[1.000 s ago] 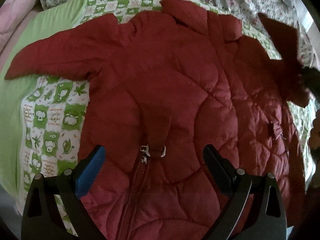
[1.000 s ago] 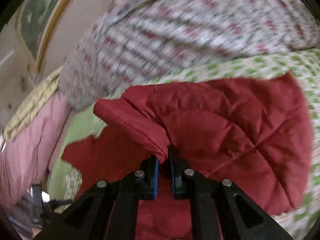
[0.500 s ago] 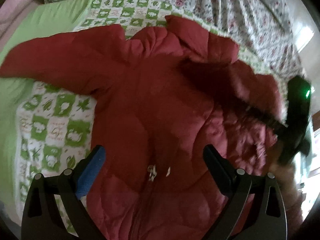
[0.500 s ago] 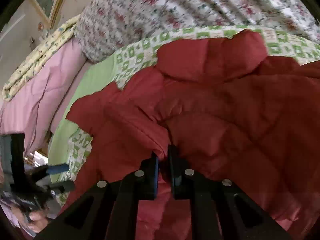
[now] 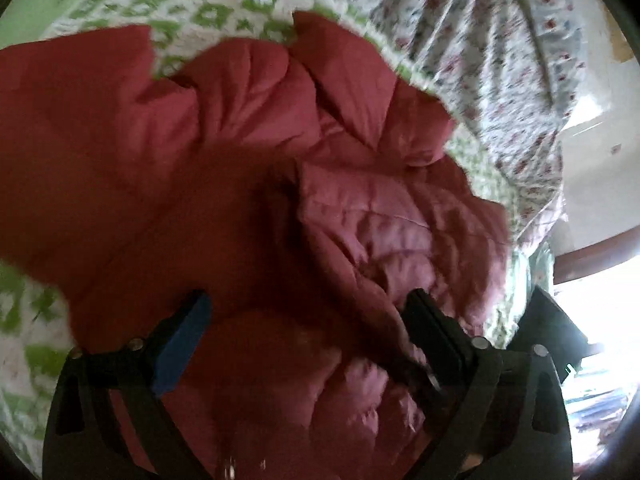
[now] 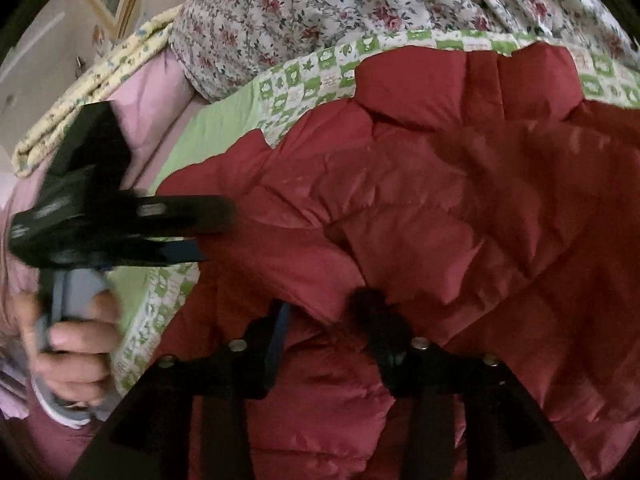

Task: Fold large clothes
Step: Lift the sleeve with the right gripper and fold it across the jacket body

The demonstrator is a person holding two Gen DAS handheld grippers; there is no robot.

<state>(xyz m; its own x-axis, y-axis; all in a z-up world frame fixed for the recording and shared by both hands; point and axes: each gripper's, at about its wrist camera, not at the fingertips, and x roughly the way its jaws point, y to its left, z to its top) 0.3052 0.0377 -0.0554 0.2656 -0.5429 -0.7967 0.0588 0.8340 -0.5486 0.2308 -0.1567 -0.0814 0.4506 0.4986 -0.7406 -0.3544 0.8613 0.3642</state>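
Jaws first: on the right gripper, partway apart and just been opening, with the puffy end of the folded-over sleeve lying loose between them, not pinched by the look of it. On the left gripper, spread wide, just been closing a touch, nothing pressed between them, only hovering over the chest of the red quilted jacket.

Jacket itself flat on the bed, front up, collar at the far end from both sets of jaws. One sleeve already across the chest, straight ahead of the right jaws.

Key bit now: other sleeve stretched out, off to the far left of the left jaws, long axis running sideways away from the body of the jacket and out over the green-checked quilt. Well apart from the right jaws, with the whole chest in between. So, left hand clearly nearer.

Guessing next up: swing the left jaws further left, grab near the cuff, drag it back across toward the right jaws. Cuff end cut off at the picture edge from the left wrist, so no telling its exact end. Bit blurry too, fair warning.
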